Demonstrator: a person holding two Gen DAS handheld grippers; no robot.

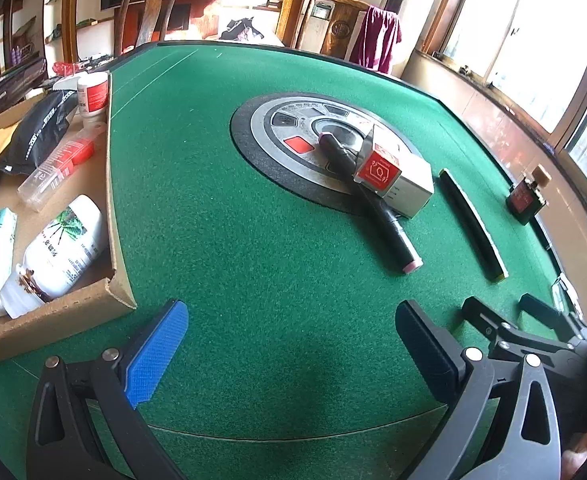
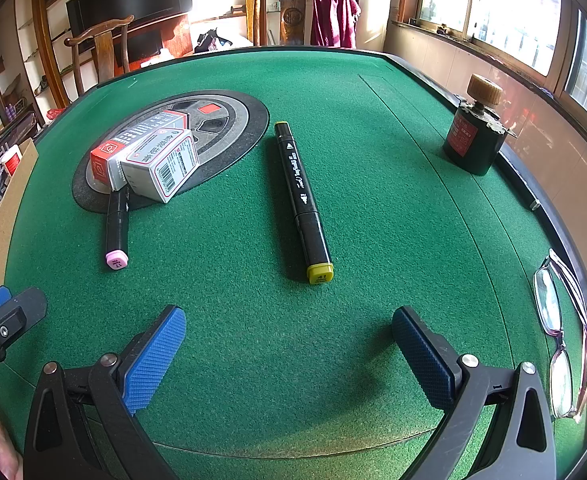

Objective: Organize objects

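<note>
I hold both the left gripper (image 1: 291, 344) and right gripper (image 2: 289, 350) with jaws fully open and empty, short of the yellow-capped marker (image 2: 303, 204), ready to pick.

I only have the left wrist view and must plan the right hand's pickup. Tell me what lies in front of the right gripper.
Observer: A black marker with yellow ends lies alone on the green felt, straight ahead of the right gripper, whose jaws are open and empty.
Operator: Report anything along the table's right edge.
Observer: A pair of glasses lies by the rim, to the right of that gripper.
Operator: Describe the dark bottle's top.
Observer: The dark bottle stands upright, with a ribbed tan cap.
</note>
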